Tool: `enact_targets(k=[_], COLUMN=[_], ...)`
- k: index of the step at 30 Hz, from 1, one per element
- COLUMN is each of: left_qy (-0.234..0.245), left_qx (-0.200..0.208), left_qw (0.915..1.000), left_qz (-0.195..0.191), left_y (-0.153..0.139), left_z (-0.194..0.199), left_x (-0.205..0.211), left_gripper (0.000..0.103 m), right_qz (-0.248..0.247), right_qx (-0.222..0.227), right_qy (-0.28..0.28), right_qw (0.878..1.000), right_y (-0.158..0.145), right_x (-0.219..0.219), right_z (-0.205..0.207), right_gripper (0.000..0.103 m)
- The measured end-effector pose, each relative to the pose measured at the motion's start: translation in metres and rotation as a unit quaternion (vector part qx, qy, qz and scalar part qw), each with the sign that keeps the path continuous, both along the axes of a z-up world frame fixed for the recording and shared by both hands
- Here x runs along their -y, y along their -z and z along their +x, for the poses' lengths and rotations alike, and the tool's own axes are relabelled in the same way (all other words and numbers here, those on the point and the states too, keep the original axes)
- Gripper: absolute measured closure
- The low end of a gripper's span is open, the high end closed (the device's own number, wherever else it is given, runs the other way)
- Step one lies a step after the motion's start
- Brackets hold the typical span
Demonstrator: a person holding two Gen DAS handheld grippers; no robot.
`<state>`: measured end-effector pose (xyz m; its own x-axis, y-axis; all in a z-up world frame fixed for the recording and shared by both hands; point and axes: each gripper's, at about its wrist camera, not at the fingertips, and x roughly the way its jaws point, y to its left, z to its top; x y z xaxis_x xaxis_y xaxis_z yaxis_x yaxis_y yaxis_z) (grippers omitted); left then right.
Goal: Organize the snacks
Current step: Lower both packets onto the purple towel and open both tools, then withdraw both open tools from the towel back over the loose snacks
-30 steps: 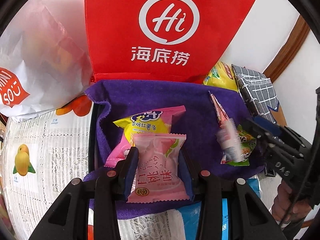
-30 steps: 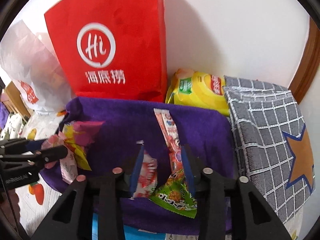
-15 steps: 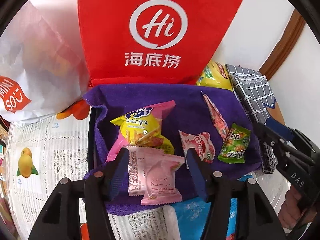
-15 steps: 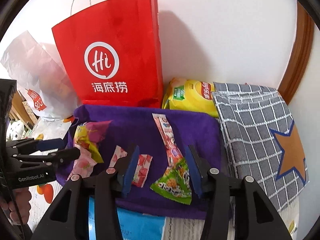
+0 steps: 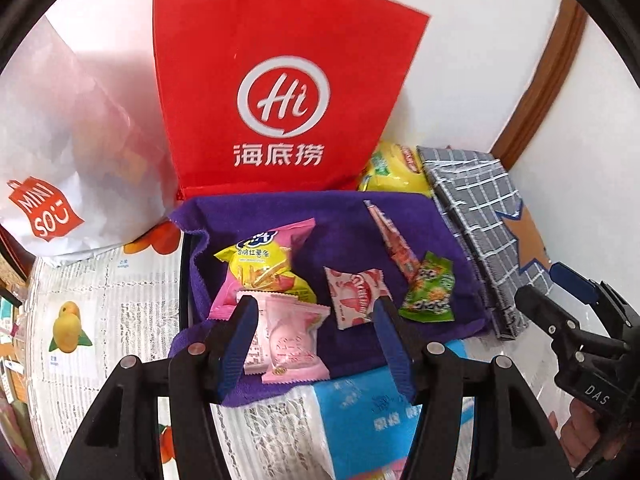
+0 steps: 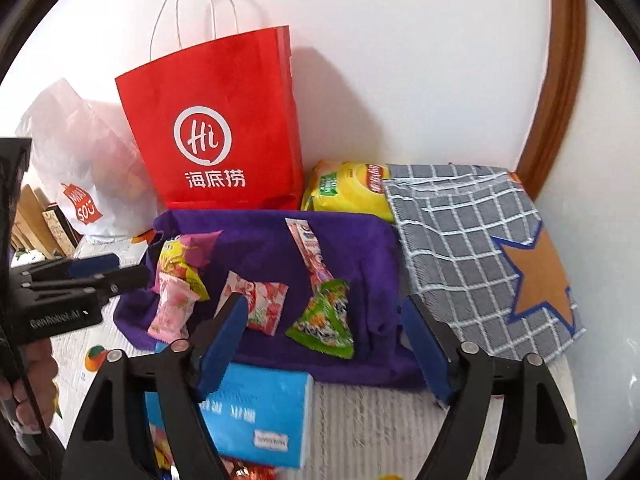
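Several snacks lie on a purple cloth (image 5: 340, 216) (image 6: 360, 240). A pink peach pack (image 5: 294, 344) (image 6: 172, 308) lies at its front left, partly over a yellow-pink fries pack (image 5: 262, 264) (image 6: 182, 256). A red-white candy pack (image 5: 356, 296) (image 6: 260, 300), a green pack (image 5: 430, 294) (image 6: 324, 320) and a long pink stick pack (image 5: 394, 240) (image 6: 310, 252) lie to the right. My left gripper (image 5: 314, 316) is open and empty, above the peach pack. My right gripper (image 6: 324, 312) is open and empty, above the green pack.
A red paper bag (image 5: 280, 100) (image 6: 216, 128) stands behind the cloth, a white Miniso bag (image 5: 72, 152) (image 6: 88, 168) to its left. A yellow chip bag (image 6: 352, 188) and a grey checked cloth (image 6: 480, 248) lie at the right. A blue pack (image 6: 256, 412) lies in front.
My left gripper opened and let the peach pack down onto the cloth. My right gripper opened, leaving the red-white pack on the cloth. Both grippers drew back.
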<state>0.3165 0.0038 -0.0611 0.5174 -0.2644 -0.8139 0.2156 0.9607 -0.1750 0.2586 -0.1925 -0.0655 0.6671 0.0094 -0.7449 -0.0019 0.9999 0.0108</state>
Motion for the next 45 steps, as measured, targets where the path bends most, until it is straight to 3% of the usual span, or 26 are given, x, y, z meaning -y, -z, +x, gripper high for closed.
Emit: enact_targets(k=[6,12,18,28,45], left_qy=[0.003,-0.002,-0.007,-0.008,-0.010], left_qx=[0.005,0.015,0.025,0.035,0.041], left_qw=[1.0000,0.9999,0.9996,0.9994,0.9991], left_qz=[-0.004,-0.007,-0.010,-0.002,0.007], left_y=[-0.010,-0.020,-0.032,-0.041,-0.038], left_z=[-0.023,-0.052,-0.077,-0.117,-0.166], left_x=[-0.002,-0.008,-0.011,-0.009,-0.016], left_gripper=[0.045,0.045,0.045,0.045,0.045], right_qz=[-0.013,0.007,-0.018,0.025,0.028], right_qx=[0.026,0.054,0.078,0.084,0.060], right_qy=[0.015,-0.002,-0.024,-0.028,-0.013], right_qw=[0.999,0.999,0.996,0.996,0.998], right_y=[-0.013,-0.022,-0.027,-0.020,-0.010], right_x=[0.009,0.012,0.000,0.000,-0.002], right_z=[-0.032,-0.062,-0.092,-0.126,-0.161], right_gripper=[0.022,0.022,0.022,0.022,0.022])
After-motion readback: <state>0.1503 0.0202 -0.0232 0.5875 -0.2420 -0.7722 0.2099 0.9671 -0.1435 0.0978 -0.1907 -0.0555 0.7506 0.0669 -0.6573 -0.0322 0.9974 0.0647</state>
